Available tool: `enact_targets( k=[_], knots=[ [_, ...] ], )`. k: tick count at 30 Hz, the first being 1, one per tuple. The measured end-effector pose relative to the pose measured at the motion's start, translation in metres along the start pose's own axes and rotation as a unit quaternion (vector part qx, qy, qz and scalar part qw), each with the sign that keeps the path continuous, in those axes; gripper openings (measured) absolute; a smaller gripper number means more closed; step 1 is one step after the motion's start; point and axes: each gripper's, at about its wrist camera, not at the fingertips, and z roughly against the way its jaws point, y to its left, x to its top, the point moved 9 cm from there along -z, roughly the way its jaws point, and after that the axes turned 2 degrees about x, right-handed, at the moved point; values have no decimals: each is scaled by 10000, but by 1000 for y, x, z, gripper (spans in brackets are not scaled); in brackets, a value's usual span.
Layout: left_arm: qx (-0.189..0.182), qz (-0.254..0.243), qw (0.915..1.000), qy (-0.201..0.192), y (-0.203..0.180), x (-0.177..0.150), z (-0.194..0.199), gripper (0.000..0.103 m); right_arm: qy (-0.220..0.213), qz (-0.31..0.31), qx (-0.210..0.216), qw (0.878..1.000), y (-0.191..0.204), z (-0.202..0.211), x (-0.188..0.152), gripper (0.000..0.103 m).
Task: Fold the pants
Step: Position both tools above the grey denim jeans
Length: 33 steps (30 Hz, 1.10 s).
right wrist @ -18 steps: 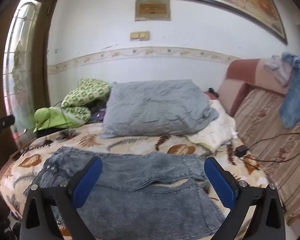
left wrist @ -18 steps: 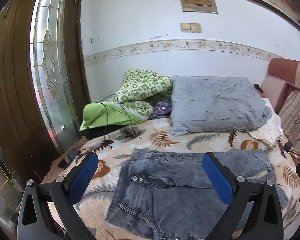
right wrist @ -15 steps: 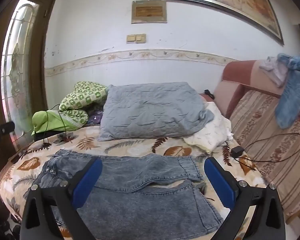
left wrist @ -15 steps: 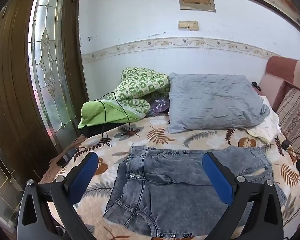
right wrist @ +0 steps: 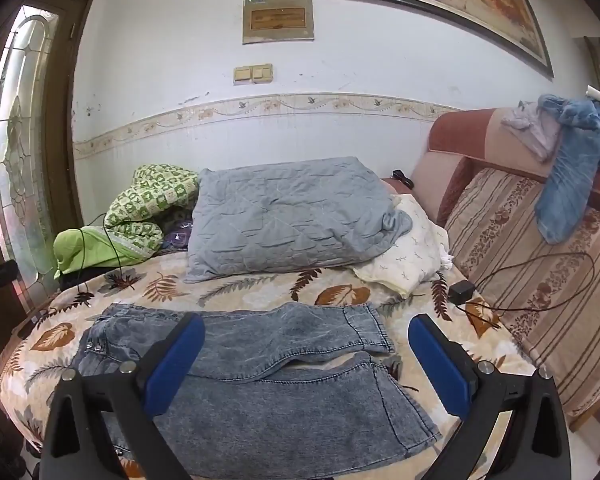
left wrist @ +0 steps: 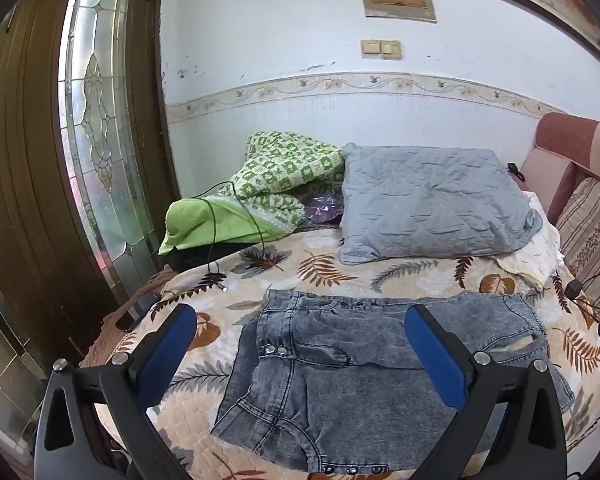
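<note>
Your pants (left wrist: pixel 364 376) lie spread flat on the bedspread (left wrist: pixel 324 268), just in front of the grey pillow (left wrist: pixel 432 200), legs unfolded. Both your left gripper (left wrist: pixel 300 356) and right gripper (right wrist: pixel 306 364) hover with jaws spread, holding nothing; every fold remains.

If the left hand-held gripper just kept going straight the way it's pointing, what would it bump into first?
Most likely the grey denim pants spread on the leaf-print bedspread. The left hand-held gripper tilts down toward them, jaws open and empty, aimed near the waistband end. Depth is hard to judge through the fisheye view.
</note>
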Motion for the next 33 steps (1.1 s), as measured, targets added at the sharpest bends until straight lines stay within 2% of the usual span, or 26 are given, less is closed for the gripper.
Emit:
enact_targets(
  k=[22,33],
  knots=[
    [513,281,9982,97,53,-4,-16,103,292,-39,54,9996,2,-22,-18,103],
    [622,233,9975,227,59,-11,-25,103,365,-53,49,9993,-1,-30,-24,103]
  ],
)
